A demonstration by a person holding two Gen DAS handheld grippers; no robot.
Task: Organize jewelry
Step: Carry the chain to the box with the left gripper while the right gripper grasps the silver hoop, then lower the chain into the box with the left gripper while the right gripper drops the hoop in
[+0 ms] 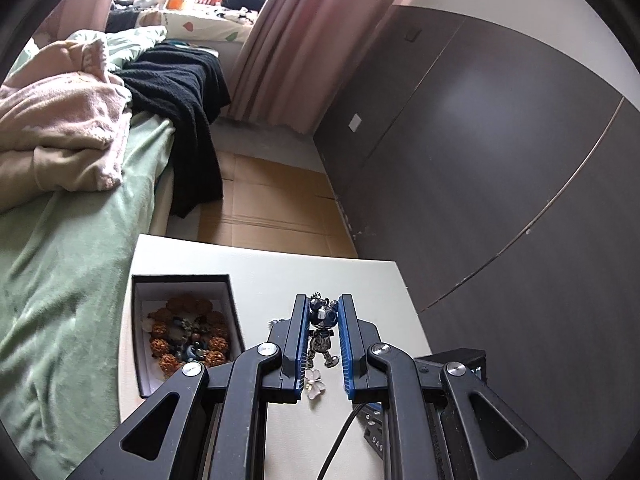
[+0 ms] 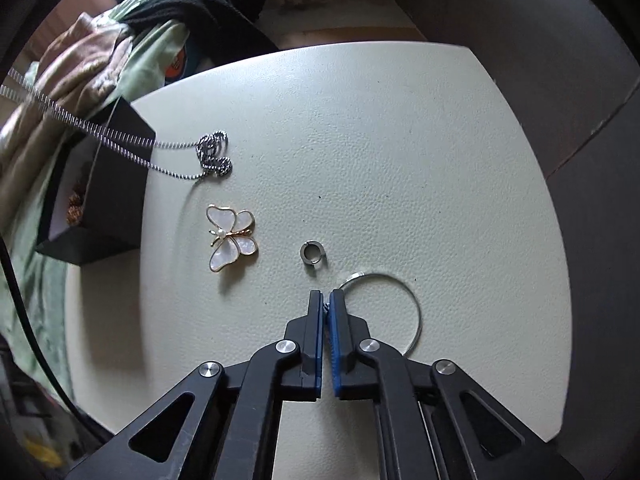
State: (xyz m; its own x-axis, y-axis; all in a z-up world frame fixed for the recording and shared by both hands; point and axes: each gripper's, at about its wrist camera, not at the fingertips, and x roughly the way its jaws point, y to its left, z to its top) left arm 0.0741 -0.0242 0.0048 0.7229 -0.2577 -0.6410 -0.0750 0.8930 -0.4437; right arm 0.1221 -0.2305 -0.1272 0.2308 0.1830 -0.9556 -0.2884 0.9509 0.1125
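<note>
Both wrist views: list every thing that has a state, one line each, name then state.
left gripper: shut on the mouse-figure pendant, held off the table.
ball chain: strung up from its coil on the table, off frame to the left.
right gripper: shut on the thin wire bangle, which lies on the table.
black box: open, beads inside.
butterfly brooch: flat on the table, untouched.
small ring: flat, untouched.

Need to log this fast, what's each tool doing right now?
Left tool: shut on the figurine pendant.
Right tool: shut, apparently pinching the thin wire bangle at its tips.
</note>
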